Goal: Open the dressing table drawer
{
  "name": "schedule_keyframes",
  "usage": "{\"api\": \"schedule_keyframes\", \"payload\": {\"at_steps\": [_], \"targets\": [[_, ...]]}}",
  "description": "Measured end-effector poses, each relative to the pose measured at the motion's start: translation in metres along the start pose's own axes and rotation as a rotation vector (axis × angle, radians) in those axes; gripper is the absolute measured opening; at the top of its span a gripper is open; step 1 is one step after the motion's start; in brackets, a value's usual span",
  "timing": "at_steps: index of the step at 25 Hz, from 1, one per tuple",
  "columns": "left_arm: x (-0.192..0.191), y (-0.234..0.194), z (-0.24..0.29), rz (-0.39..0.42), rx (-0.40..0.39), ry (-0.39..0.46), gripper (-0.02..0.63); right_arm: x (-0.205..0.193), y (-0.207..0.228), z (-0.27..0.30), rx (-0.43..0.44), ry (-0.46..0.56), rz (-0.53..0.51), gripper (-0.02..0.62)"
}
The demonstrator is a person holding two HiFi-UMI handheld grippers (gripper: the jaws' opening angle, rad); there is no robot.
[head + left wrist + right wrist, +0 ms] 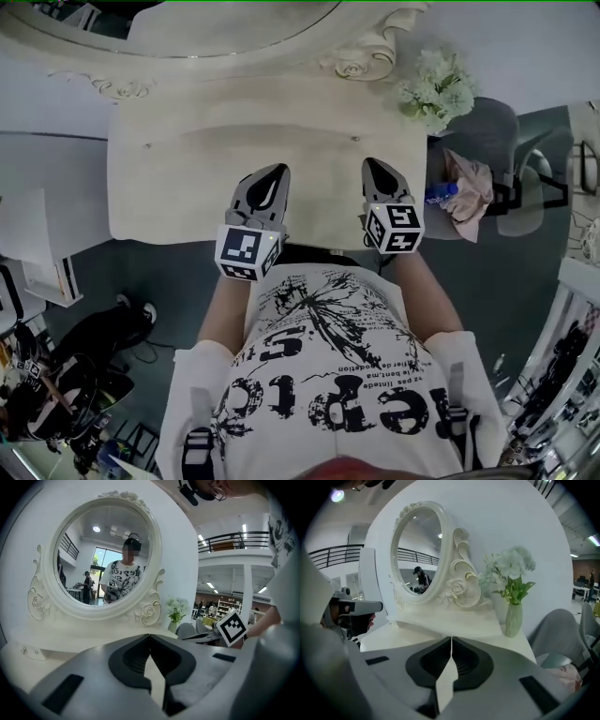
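The cream dressing table (169,202) stands in front of me, its oval mirror (105,555) at the back. A low raised tier under the mirror carries small knobs (147,145), one of which shows in the left gripper view as a knob (23,650). The table's front face is hidden below its near edge. My left gripper (278,172) hovers over the near middle of the tabletop, shut and empty. My right gripper (372,164) is beside it to the right, also shut with nothing in it. In their own views, the left gripper (150,634) and right gripper (451,638) show tips that meet.
A vase of white flowers (513,616) stands at the table's back right corner. A grey chair (497,141) with pink cloth and a bottle sits right of the table. White furniture (37,244) is at the left, dark clutter on the floor.
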State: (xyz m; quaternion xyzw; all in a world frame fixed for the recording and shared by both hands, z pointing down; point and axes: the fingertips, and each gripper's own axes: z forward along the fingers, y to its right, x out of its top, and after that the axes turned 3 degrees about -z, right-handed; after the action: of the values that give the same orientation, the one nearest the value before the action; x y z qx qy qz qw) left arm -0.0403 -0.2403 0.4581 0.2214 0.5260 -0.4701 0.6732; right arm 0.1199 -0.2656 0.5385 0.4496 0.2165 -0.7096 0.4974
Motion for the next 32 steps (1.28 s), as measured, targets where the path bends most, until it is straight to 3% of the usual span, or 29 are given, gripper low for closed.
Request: {"api": "schedule_keyframes", "payload": {"at_steps": [6, 8, 11, 15, 21, 32], "targets": [[-0.020, -0.018, 0.012, -0.050, 0.012, -0.023, 0.019, -0.028, 0.012, 0.044, -0.023, -0.075, -0.028, 0.027], [-0.026, -0.023, 0.016, -0.055, 0.012, -0.034, 0.019, -0.035, 0.015, 0.056, -0.025, -0.099, -0.026, 0.103], [-0.033, -0.029, 0.020, -0.055, 0.010, -0.052, 0.018, -0.041, 0.017, 0.071, -0.034, -0.131, -0.016, 0.129], [-0.037, -0.034, 0.023, -0.057, 0.009, -0.061, 0.019, -0.043, 0.022, 0.086, -0.066, -0.151, 0.009, 0.132], [-0.046, -0.037, 0.023, -0.080, 0.013, -0.078, 0.019, -0.046, 0.030, 0.097, -0.125, -0.172, 0.132, 0.129], [-0.047, -0.033, 0.024, -0.068, -0.003, -0.095, 0.018, -0.046, 0.029, 0.100, -0.137, -0.190, 0.137, 0.104]]}}
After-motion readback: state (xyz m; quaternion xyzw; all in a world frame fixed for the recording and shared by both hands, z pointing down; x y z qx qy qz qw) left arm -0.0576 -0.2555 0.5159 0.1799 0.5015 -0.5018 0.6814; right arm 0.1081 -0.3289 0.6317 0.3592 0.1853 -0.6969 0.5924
